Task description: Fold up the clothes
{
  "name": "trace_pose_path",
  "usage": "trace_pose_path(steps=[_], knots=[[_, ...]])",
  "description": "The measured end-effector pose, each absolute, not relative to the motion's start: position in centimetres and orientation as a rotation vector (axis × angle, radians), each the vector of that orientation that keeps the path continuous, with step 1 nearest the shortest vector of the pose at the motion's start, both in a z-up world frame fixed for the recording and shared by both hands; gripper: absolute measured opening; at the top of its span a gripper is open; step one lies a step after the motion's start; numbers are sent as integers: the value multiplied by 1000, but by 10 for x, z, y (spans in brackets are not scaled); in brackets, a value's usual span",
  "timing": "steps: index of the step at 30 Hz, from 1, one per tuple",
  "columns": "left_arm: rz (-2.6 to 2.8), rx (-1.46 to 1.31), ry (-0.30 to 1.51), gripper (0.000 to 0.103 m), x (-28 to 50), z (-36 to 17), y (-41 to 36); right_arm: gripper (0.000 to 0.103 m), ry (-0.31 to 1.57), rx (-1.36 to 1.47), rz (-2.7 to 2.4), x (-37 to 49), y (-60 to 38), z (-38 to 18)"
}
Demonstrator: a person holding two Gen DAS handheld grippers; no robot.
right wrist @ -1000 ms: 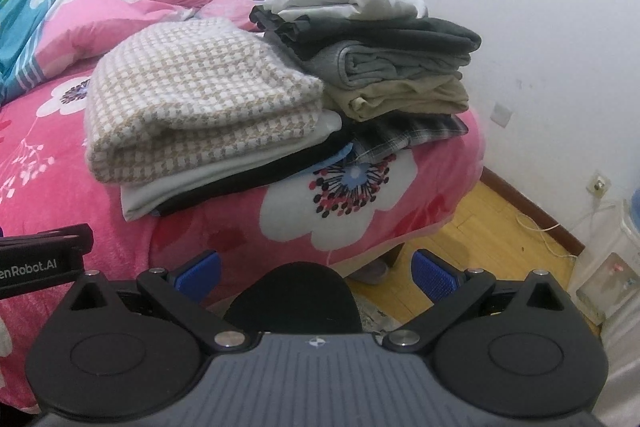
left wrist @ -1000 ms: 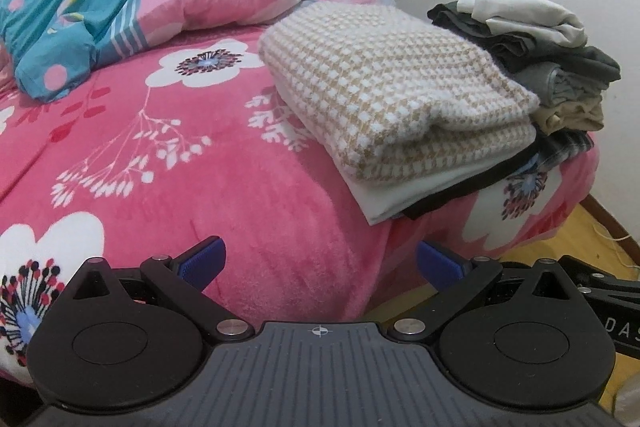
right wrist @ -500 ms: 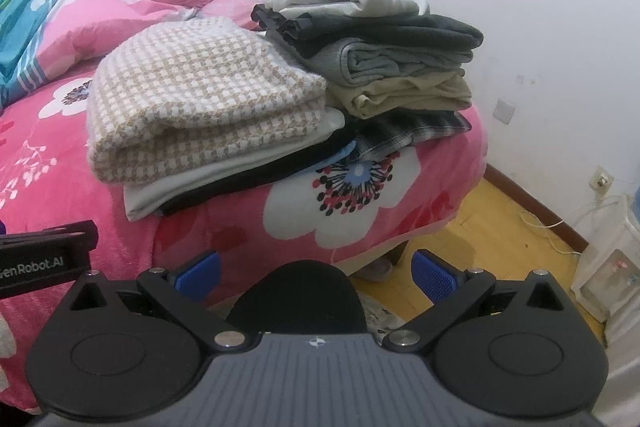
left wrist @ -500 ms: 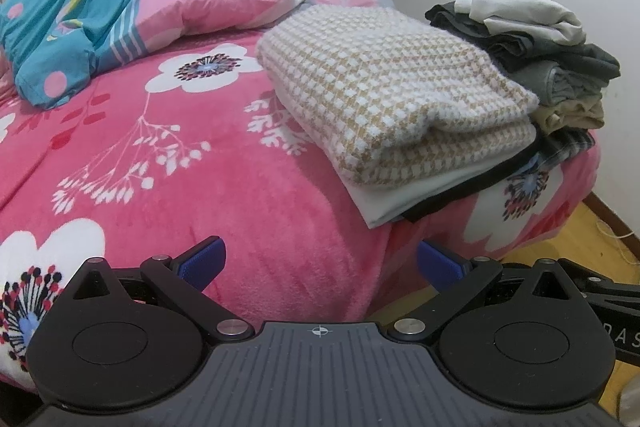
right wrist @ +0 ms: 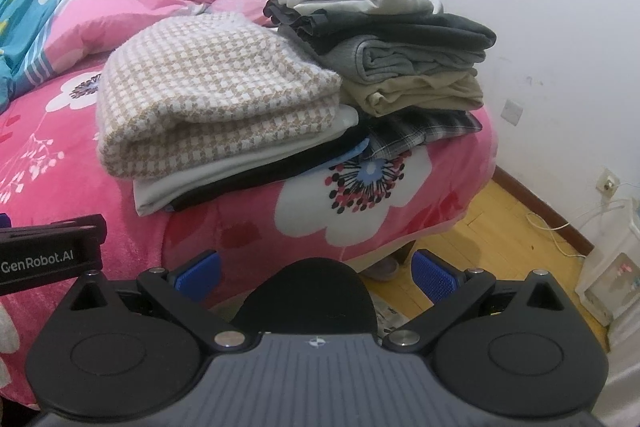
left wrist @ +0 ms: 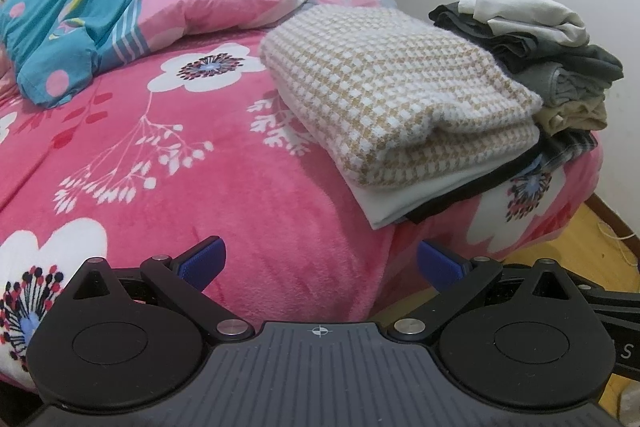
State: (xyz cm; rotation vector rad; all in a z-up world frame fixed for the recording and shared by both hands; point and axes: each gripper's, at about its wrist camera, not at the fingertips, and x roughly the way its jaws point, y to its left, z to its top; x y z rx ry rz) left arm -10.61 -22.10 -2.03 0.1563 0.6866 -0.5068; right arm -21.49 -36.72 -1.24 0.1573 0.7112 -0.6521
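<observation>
Beige-white houndstooth sweater (left wrist: 396,83), pink floral blanket (left wrist: 180,187) (white flowers) — blue-pink quilt (left wrist: 80,11)

My own body fills the bottom of both views and cuts off the near edge of the pink bed cover (left wrist: 248,211). Under the checked blanket (right wrist: 216,99) I see only the thin edges of a pale cloth (right wrist: 240,175) and a black one (right wrist: 280,175). The blanket hides the left ends of the folded stack (right wrist: 404,67). A dark rounded thing (right wrist: 308,295) low in the centre I cannot identify. The white appliance (right wrist: 612,267) is cut by the right edge.
</observation>
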Motion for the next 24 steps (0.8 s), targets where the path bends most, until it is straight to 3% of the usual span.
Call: trace_pose_path(steps=[24], knots=[[-512, 149, 698, 102, -105, -20, -219, 103, 709, 155, -653, -213, -364, -11]])
